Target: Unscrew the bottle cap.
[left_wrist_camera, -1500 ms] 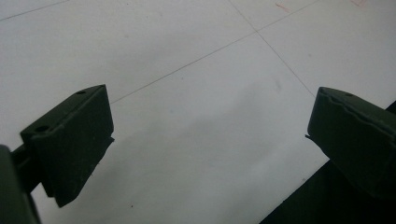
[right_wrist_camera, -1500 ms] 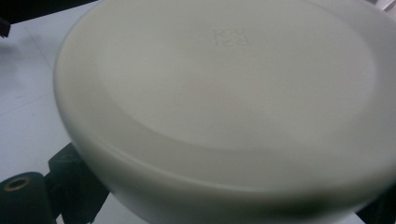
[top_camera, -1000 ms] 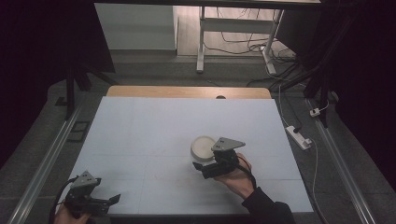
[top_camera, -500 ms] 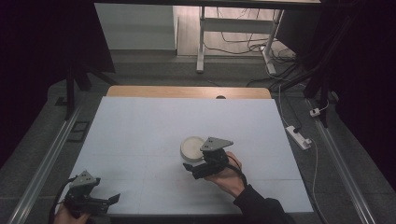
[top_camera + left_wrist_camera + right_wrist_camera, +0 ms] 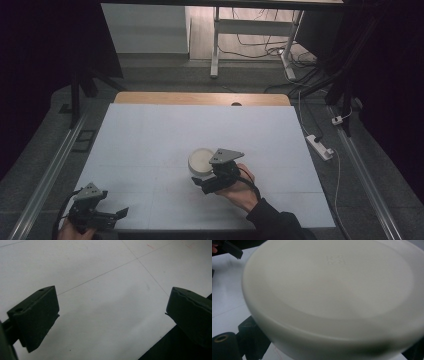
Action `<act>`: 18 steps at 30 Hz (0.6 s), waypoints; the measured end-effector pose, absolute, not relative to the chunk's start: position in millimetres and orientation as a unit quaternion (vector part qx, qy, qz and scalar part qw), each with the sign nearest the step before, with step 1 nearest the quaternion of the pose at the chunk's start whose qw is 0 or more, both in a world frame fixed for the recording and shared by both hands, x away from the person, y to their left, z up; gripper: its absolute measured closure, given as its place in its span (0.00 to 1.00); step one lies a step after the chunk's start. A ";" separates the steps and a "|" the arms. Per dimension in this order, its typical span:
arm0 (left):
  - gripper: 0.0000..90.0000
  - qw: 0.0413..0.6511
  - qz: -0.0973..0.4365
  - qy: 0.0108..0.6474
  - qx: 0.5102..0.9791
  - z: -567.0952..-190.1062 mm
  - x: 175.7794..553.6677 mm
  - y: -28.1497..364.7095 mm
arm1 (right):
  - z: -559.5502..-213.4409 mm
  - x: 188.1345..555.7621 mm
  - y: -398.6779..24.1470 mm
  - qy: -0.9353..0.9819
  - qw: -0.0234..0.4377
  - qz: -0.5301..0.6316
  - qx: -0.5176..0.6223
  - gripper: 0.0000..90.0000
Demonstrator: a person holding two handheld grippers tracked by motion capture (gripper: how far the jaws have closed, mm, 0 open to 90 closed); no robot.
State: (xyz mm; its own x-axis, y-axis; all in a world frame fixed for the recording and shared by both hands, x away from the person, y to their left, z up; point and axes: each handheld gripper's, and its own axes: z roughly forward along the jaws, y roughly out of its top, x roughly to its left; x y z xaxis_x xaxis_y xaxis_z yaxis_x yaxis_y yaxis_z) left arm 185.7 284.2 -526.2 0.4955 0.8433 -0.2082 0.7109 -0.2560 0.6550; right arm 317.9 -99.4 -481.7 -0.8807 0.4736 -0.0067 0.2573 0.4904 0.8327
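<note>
White table (image 5: 150,145); right tool (image 5: 201,183) grips white bowl (image 5: 201,160), embossed mark illegible; left tool (image 5: 120,214) spread, unladen.

White table (image 5: 150,145); white round container (image 5: 201,161) near centre.

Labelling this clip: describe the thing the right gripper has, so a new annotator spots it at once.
Start at the white table in the high view and go just right of its centre, where a hand holds the right gripper. In its jaws is a round white container. It is the only loose object on the table, pale, smooth and lidded.
</note>
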 end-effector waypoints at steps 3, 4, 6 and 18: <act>0.00 0.361 0.091 0.495 0.785 -526.2 185.7 285.1 | -481.2 317.8 -99.6 0.855 0.119 0.458 0.213 0.07; 0.00 0.362 0.092 0.495 0.784 -526.1 185.6 285.2 | -481.0 317.7 -99.7 0.854 0.119 0.459 0.212 0.07; 0.00 0.363 0.089 0.495 0.784 -525.8 185.6 285.5 | -480.9 317.5 -100.0 0.854 0.118 0.460 0.212 0.07; 0.00 0.368 0.102 0.486 0.787 -521.4 185.9 281.5 | -478.3 317.9 -103.4 0.851 0.117 0.464 0.215 0.07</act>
State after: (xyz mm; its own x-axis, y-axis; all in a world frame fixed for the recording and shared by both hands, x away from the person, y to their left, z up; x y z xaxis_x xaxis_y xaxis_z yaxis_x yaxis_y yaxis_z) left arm 185.9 281.5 -521.4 0.5079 0.8384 -0.1976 0.6890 -0.2578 0.6773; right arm 317.9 -103.4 -478.3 -0.8806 0.4739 -0.0001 0.2568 0.4773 0.8404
